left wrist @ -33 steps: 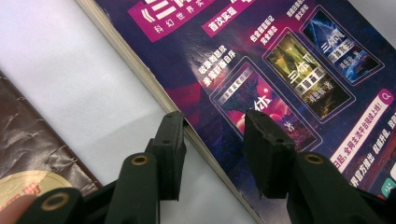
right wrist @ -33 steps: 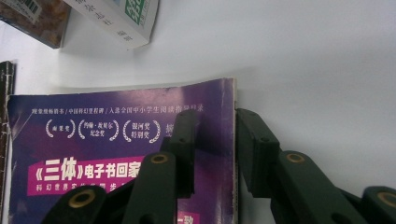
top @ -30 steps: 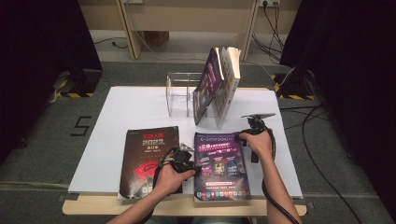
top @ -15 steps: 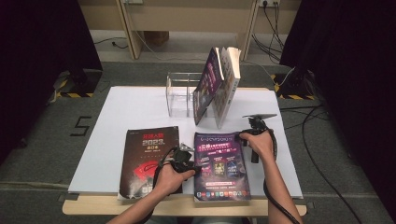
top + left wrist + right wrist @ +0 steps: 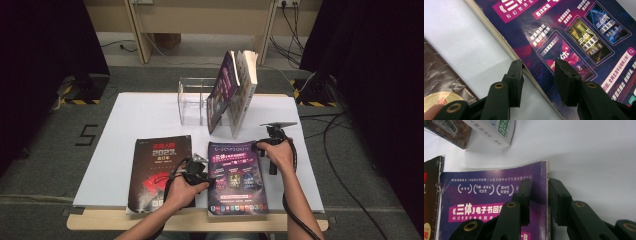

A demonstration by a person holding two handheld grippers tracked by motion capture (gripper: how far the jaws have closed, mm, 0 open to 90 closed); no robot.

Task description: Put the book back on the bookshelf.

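White table point(image 5: 145, 120): a clear acrylic book stand point(image 5: 192, 100) at the rear, two books point(image 5: 235, 90) leaning in it. A dark-covered book point(image 5: 157, 170) lies flat at front left, out of play. The purple-covered book point(image 5: 236, 177) lies flat at front centre, apparently next for lifting. Left gripper point(image 5: 537, 75) straddles its left edge, jaws part open, one on the cover, one beside the edge. Right gripper point(image 5: 539, 195) straddles the right edge near the far corner, jaws narrow, not visibly clamped.

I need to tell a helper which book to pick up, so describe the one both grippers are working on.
On the white table, look at the near edge, where two books lie flat side by side. It is the purple book on the right, with the left gripper and right gripper at its edges; the book beside it is dark brown.
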